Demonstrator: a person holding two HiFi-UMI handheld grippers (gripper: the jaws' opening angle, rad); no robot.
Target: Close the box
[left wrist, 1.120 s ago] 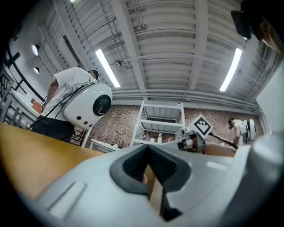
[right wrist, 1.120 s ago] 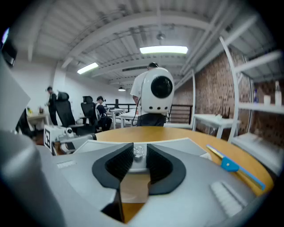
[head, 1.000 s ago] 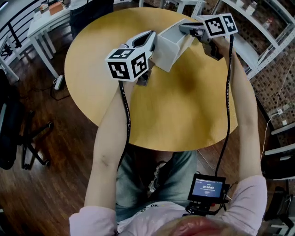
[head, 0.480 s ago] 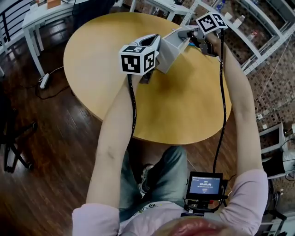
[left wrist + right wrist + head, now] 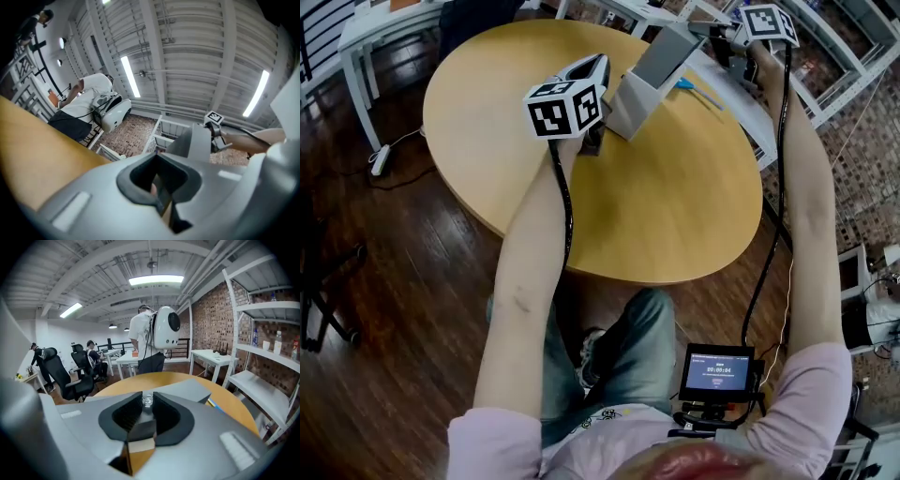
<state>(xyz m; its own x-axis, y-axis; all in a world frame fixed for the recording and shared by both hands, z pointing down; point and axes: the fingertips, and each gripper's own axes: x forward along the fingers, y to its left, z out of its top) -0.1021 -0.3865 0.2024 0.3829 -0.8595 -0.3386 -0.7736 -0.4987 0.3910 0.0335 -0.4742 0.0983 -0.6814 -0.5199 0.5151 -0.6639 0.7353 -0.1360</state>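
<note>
The right hand-held gripper [image 5: 696,28] is clamped on the free edge of the lid [image 5: 664,54], a grey flap that stands raised and tilted above the box [image 5: 628,105]. The left hand-held gripper [image 5: 598,66] has its jaws drawn almost together with nothing showing between them. Its tip sits just beside the box's left wall, though I cannot tell whether it touches. The box stands near the far edge of the round wooden surface [image 5: 675,206]. Beyond it, a blue object [image 5: 698,92] lies on a white table [image 5: 741,108].
</note>
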